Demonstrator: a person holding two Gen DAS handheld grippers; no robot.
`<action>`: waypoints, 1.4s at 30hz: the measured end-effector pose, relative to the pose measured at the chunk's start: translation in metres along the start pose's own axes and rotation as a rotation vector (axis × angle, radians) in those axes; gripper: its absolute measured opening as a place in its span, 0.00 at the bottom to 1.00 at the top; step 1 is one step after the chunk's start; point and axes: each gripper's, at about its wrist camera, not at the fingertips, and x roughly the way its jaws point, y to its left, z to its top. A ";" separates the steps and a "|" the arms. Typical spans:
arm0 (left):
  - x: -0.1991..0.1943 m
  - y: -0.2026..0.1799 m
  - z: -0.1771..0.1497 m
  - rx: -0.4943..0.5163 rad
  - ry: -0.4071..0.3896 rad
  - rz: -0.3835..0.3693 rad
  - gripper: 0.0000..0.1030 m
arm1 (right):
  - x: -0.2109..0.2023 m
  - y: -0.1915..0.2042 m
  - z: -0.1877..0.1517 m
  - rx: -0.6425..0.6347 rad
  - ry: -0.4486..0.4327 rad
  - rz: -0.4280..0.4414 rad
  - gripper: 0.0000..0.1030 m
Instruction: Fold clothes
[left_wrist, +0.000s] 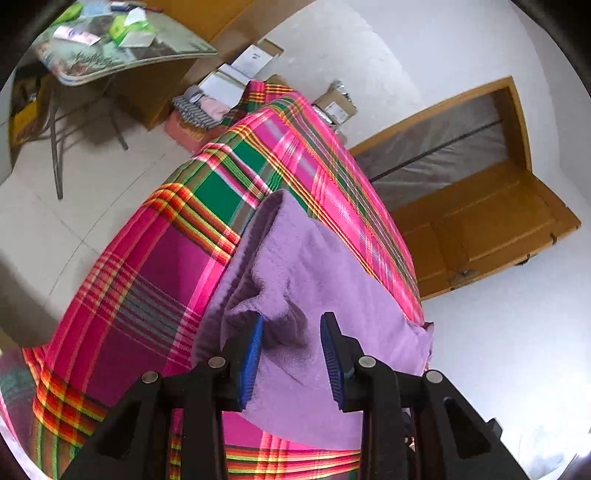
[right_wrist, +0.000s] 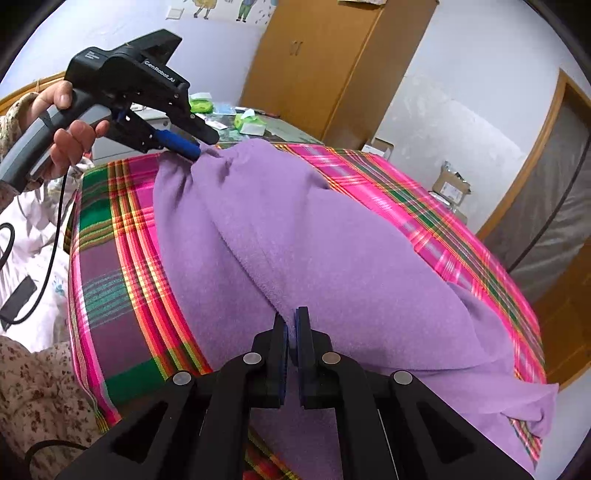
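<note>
A purple fleece cloth (right_wrist: 306, 240) is spread over a pink, green and orange plaid cover (right_wrist: 122, 229).

A fold of the cloth is pinched at its near edge between the closed fingers of the right gripper (right_wrist: 293, 328). The left gripper (left_wrist: 291, 332) is seen with its blue-padded fingers spread apart, cloth bunched between them but not pressed. In the right wrist view, "GenRobot.AI" is read in white on the left gripper's black body, which is held by a hand (right_wrist: 70, 129). Smaller lettering on it cannot be read.
</note>
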 end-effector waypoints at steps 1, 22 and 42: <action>-0.001 0.001 -0.001 -0.019 0.000 0.012 0.32 | 0.000 0.000 0.000 0.001 0.000 0.000 0.04; -0.037 -0.019 -0.008 -0.050 -0.140 0.104 0.09 | -0.024 0.002 0.010 -0.013 -0.091 -0.059 0.04; -0.032 0.003 -0.028 -0.029 -0.128 0.249 0.11 | -0.006 0.003 -0.007 0.064 0.027 0.146 0.05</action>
